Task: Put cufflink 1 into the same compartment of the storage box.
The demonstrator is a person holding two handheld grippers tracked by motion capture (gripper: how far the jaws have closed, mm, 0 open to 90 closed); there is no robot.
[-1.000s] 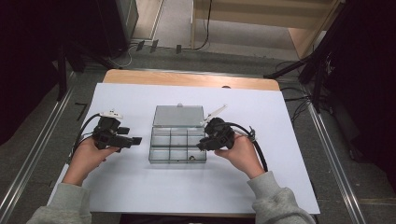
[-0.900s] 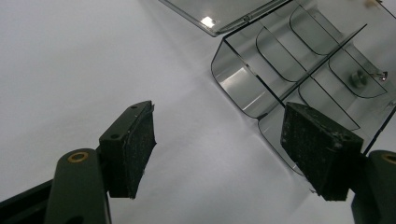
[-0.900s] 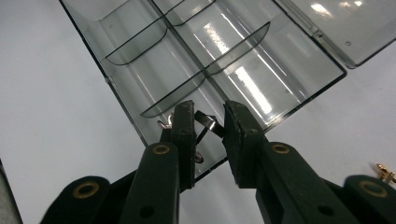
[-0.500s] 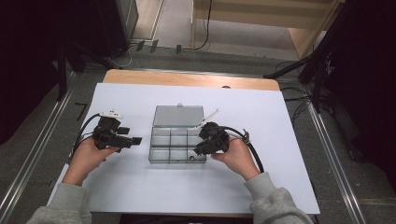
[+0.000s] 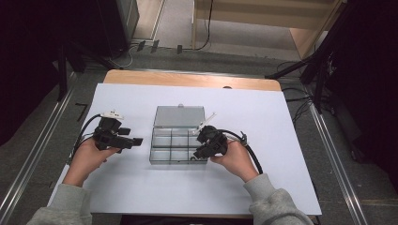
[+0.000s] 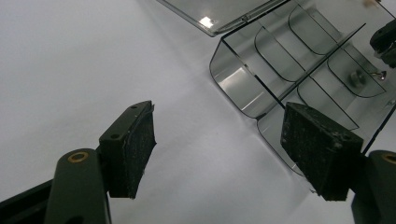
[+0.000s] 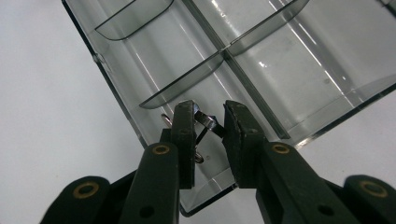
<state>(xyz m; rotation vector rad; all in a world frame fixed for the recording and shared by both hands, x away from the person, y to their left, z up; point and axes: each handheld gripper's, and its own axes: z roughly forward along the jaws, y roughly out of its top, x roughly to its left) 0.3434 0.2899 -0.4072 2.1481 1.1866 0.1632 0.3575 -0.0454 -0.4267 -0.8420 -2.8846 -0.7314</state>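
Observation:
A clear plastic organizer box (image 5: 153, 151) with divided compartments lies on the white sheet, its lid (image 5: 179, 116) folded back flat. My right gripper (image 5: 199, 153) hangs over the box's near right compartment. In the right gripper view its jaws (image 7: 208, 123) are pinched on a small bent metal part (image 7: 206, 121), which sits just above the compartment floor. My left gripper (image 5: 137, 140) is held left of the box, a little apart from it, over bare sheet. Its pads (image 6: 135, 140) stand wide with nothing between them. A small round metal piece (image 6: 358, 77) lies in one compartment.
The white sheet (image 5: 141, 187) covers the wooden table (image 5: 187, 79), with bare room in front of and on both sides of the box. Cables trail from both grippers. Dark floor, rails and stands surround the table.
My right gripper has shifted slightly left and toward me over the box's right side. The left gripper and the box have stayed put.

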